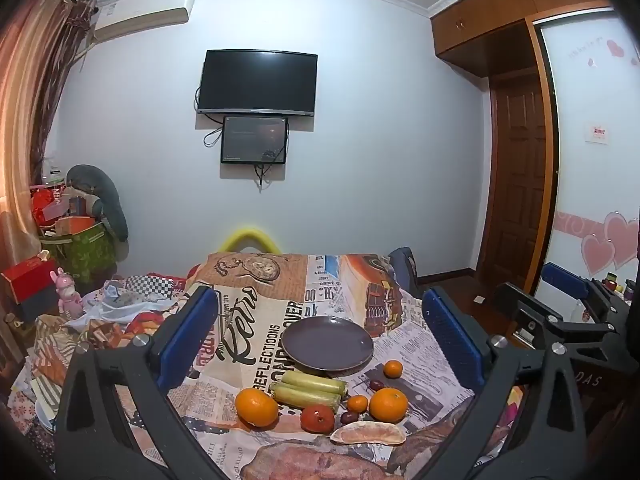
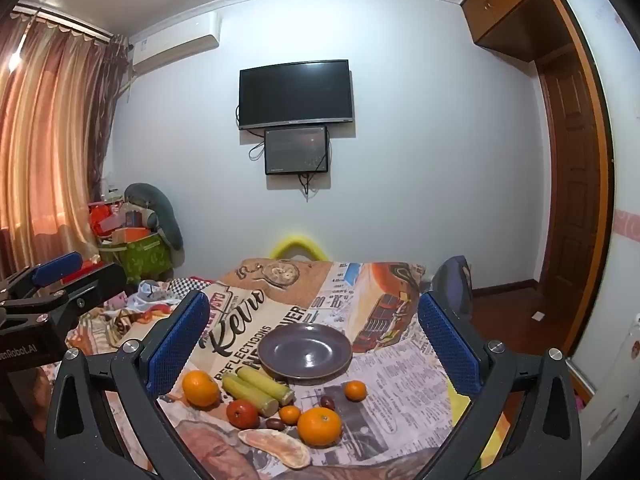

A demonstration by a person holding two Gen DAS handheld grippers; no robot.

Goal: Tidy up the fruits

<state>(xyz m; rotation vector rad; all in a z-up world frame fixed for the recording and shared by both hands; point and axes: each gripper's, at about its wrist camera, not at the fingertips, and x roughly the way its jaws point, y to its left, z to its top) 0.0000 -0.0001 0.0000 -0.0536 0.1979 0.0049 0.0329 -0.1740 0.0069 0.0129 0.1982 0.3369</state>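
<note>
a bedroom, with a newsprint-patterned cloth [image 1: 256,332] over the table. the fruits [image 1: 320,400] lie clustered just before the empty plate [image 1: 327,345], ahead of both tongs. left gripper [image 1: 320,344] and right gripper [image 2: 312,344] gape wide, holding nothing, neither clearly nearer.

The printed tablecloth [image 1: 256,320] carries the only large lettering: a black script word reading "Retro" runs up the centre-left of the left wrist view; beside it stand block capitals "REFLECTIOONS" and, further up, "OVER"; the newsprint columns lower right are too small to read; in the right wrist view, the left gripper's black body [image 2: 24,344] at the left edge bears white letters ending "Robot.AI"; at the right edge of the left wrist view, "DAS" shows on the right gripper's dark body [image 1: 592,380].
</note>
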